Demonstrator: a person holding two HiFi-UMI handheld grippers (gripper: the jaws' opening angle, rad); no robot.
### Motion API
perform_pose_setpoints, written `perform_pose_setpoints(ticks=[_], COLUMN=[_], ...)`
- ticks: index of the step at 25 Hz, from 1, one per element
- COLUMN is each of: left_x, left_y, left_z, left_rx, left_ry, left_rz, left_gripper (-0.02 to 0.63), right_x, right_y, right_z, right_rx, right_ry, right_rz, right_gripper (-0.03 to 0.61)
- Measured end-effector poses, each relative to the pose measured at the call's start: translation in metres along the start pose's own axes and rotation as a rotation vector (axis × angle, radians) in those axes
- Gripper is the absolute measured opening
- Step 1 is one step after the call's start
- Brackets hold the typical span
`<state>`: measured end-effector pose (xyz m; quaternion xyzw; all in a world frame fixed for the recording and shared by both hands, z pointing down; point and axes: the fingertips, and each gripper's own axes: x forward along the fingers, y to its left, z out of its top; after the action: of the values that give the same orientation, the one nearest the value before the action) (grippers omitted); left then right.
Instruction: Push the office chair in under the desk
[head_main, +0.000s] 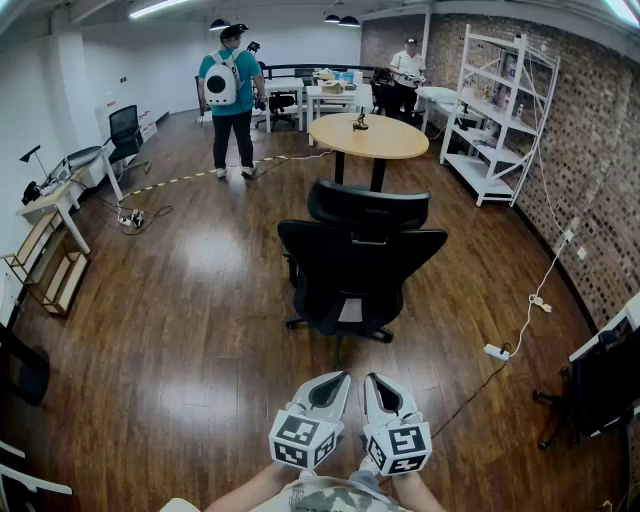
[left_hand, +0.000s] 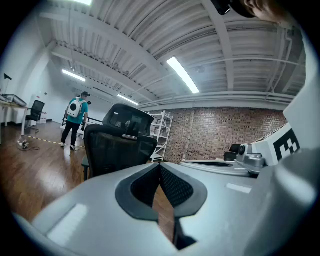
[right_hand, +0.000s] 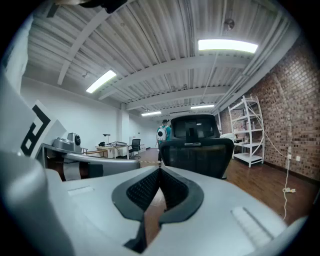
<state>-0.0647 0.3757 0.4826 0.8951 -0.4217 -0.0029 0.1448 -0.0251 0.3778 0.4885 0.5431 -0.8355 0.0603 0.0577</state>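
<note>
The chair (head_main: 355, 262) stands on the floor (head_main: 200, 310) with its back turned to the person. The round surface (head_main: 368, 137) lies just beyond the chair, on the same line. Before the chair and well apart from it, the left hand-held gripper (head_main: 333, 383) and right hand-held gripper (head_main: 377, 384) hang side by side, equally near. Both have jaws together, holding and touching nothing.

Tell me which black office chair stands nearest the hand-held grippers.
The chair with the headrest, straight ahead before the round table; the black chair by the left wall stands far off.
</note>
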Motion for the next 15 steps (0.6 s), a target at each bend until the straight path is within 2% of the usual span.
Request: perform_pose_setpoints(ticks=[15], left_x=[0.085], left_y=[-0.021], left_z=[0.025], left_rx=[0.002], left_ry=[-0.048], left_rz=[0.068], left_gripper=[0.008], right_x=[0.013], right_y=[-0.09], right_z=[0.029], right_rx=[-0.03], right_ry=[-0.051], right_rz=[0.092], right_gripper=[0.0])
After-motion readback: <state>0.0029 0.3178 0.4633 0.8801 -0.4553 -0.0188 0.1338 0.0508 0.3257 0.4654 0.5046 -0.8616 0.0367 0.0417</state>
